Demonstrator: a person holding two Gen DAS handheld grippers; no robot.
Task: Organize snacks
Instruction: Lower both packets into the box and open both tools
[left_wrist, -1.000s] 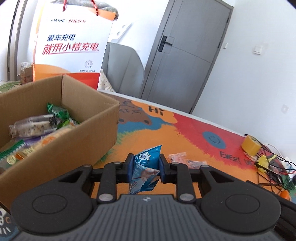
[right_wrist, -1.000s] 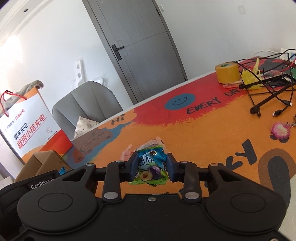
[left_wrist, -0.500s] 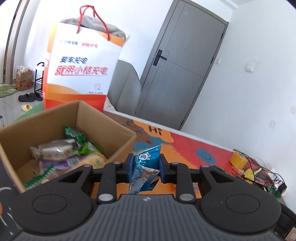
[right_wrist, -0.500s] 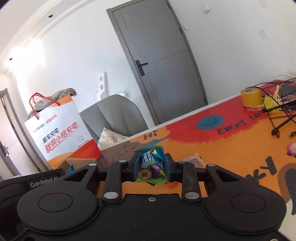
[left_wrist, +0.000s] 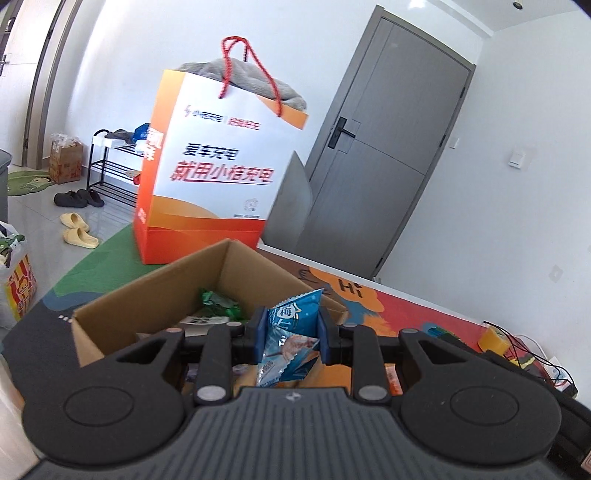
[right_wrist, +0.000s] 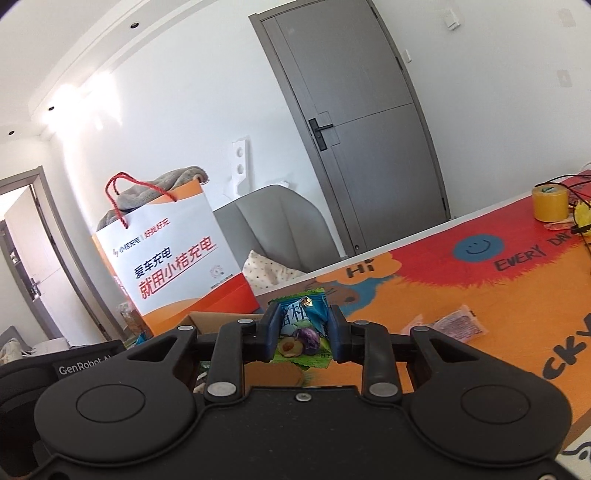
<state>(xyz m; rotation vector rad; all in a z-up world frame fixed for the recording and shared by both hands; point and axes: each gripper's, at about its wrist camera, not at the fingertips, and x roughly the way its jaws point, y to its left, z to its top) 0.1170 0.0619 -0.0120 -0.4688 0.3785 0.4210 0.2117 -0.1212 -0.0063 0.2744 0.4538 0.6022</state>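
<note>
Left gripper (left_wrist: 291, 334) pinches a blue packet (left_wrist: 290, 339) before the cardboard box (left_wrist: 155, 295); right gripper (right_wrist: 302, 334) clamps a plum packet (right_wrist: 301, 332). Only the right view shows loose wrappers (right_wrist: 458, 323) on the mat.

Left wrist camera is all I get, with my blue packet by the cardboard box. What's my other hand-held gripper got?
Observer: The right hand-held gripper is shut on a green plum-picture packet.
Operator: Are any snacks lying on the table?
Observer: Yes, a pink packet lies on the orange mat, to that gripper's right.
Operator: Is anything on the chair?
Observer: A dotted cushion sits on the grey chair.
</note>
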